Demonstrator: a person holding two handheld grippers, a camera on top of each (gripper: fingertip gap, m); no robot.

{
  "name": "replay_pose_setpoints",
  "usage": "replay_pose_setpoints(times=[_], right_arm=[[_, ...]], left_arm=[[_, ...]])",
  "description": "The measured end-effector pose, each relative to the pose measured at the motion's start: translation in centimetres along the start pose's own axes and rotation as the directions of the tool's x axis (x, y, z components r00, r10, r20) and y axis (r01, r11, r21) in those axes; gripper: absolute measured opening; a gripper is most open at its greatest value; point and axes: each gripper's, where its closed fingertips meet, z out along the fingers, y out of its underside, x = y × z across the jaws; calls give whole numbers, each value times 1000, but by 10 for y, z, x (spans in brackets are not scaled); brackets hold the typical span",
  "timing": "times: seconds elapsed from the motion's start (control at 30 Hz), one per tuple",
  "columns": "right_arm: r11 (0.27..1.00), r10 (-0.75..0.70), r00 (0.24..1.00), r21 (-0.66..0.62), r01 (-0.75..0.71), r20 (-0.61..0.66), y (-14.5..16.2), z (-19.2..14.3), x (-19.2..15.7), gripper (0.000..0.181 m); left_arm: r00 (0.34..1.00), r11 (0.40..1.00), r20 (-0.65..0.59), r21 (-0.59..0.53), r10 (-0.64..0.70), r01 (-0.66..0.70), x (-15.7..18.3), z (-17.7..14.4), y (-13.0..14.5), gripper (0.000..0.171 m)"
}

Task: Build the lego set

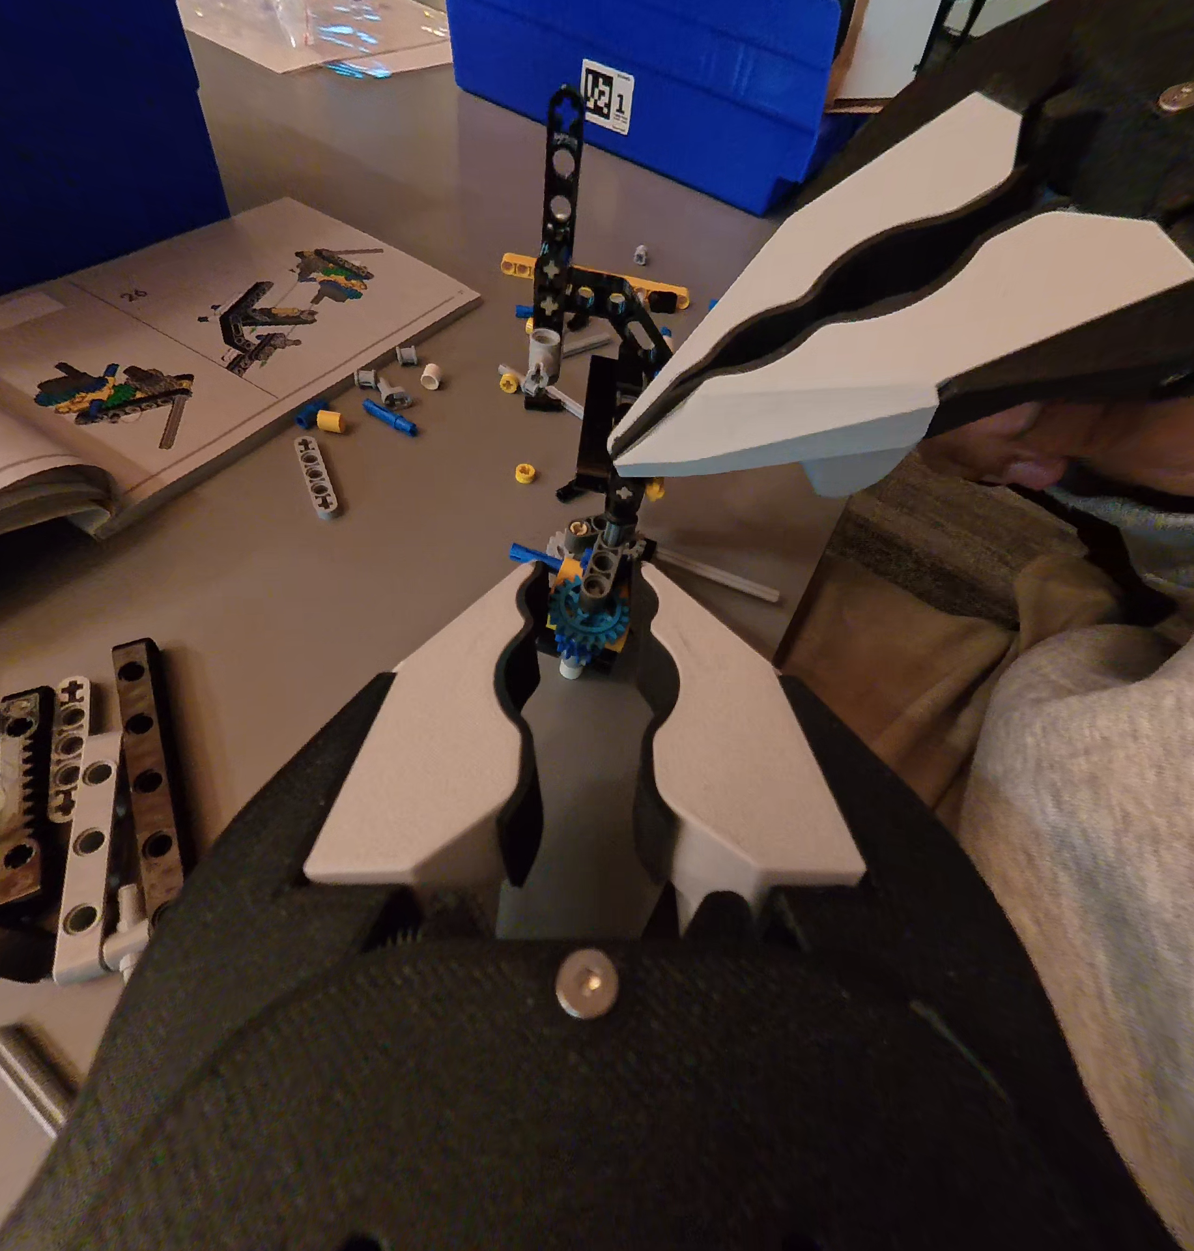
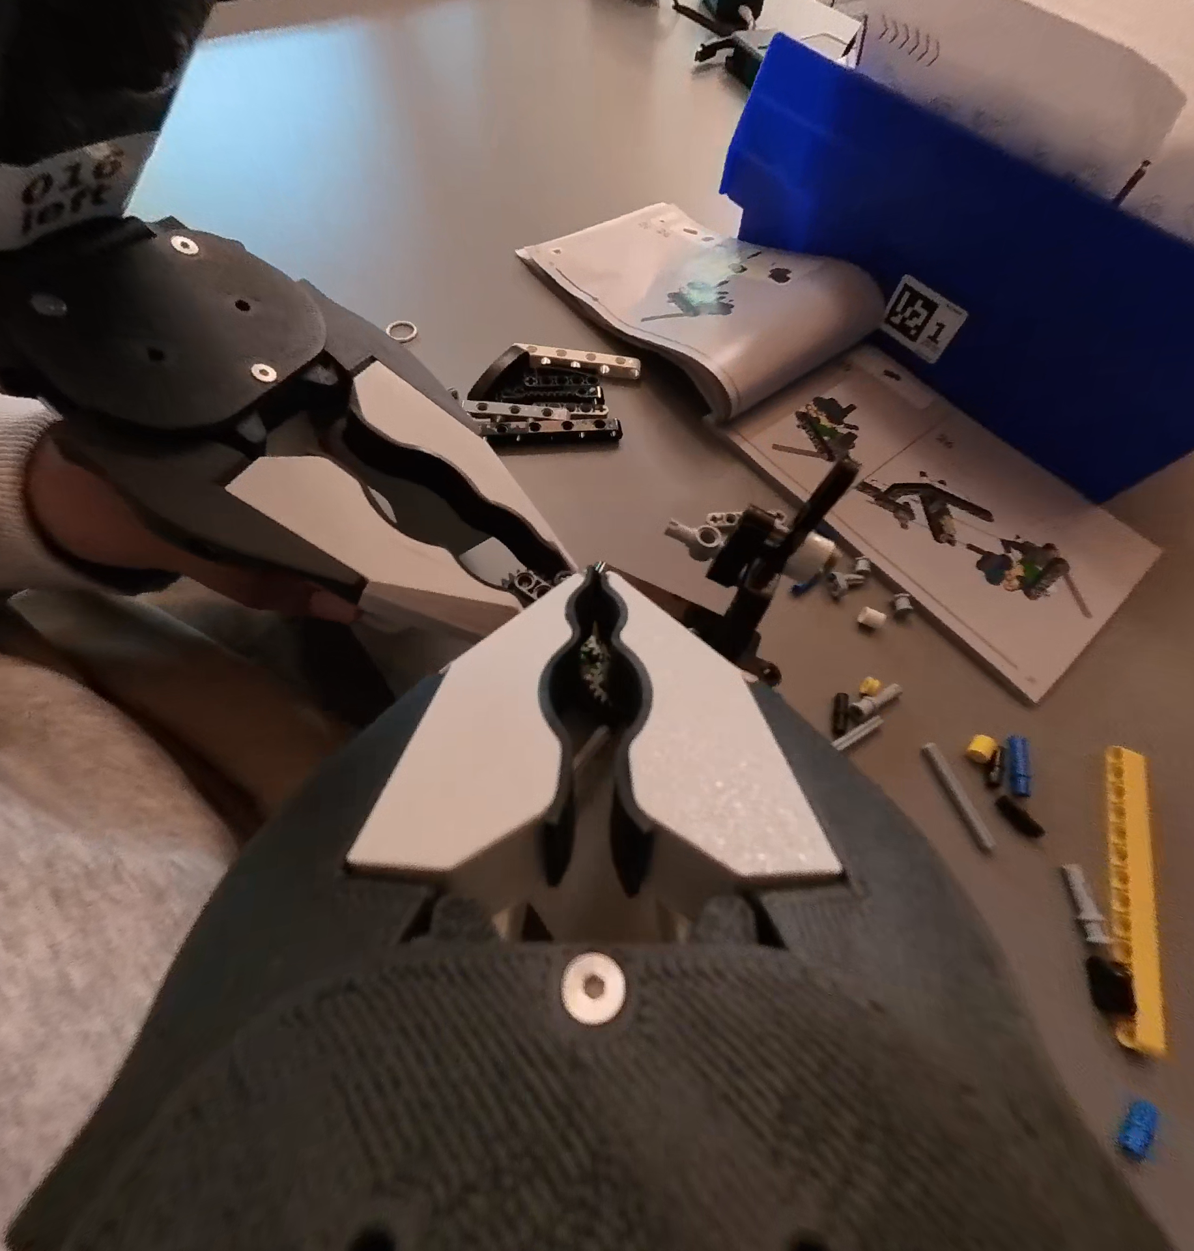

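My left gripper (image 1: 587, 575) is shut on a small Lego sub-assembly (image 1: 590, 602) with a blue gear, yellow parts and a grey beam, held above the table's near edge. A short black beam (image 1: 624, 497) sticks up from it. My right gripper (image 1: 614, 455) comes in from the upper right, jaws together, pinching the top end of that black beam. In the right wrist view my right gripper (image 2: 594, 574) is shut at the tips, and the left gripper (image 2: 559, 572) meets it from the left. The gripped parts are mostly hidden there.
An open instruction booklet (image 1: 208, 338) (image 2: 919, 514) lies by a blue bin (image 1: 648, 101) (image 2: 986, 257). A partly built black frame (image 1: 560, 203) (image 2: 763, 541) stands mid-table. There are loose pins (image 1: 387, 413), a yellow beam (image 2: 1132, 900) and a pile of beams (image 1: 73, 778) (image 2: 546, 406). A person's lap is at the table edge. My two grippers' fingertips are within a few centimetres of each other.
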Motion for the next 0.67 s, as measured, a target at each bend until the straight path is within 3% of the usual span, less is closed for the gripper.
replay_pose_setpoints(times=[0.1,0.27,0.67], right_arm=[[1000,8,1000,-3,-8,26,1,-1,-3,0],[996,-81,996,-46,79,-35,4,0,-2,0],[998,-30,999,-59,29,-16,7,3,-2,0]], left_arm=[[1000,1000,1,1,6,-6,0,0,0,24],[1000,1000,0,1,-3,3,0,0,0,23],[1000,1000,-1,0,-9,9,0,0,0,23]])
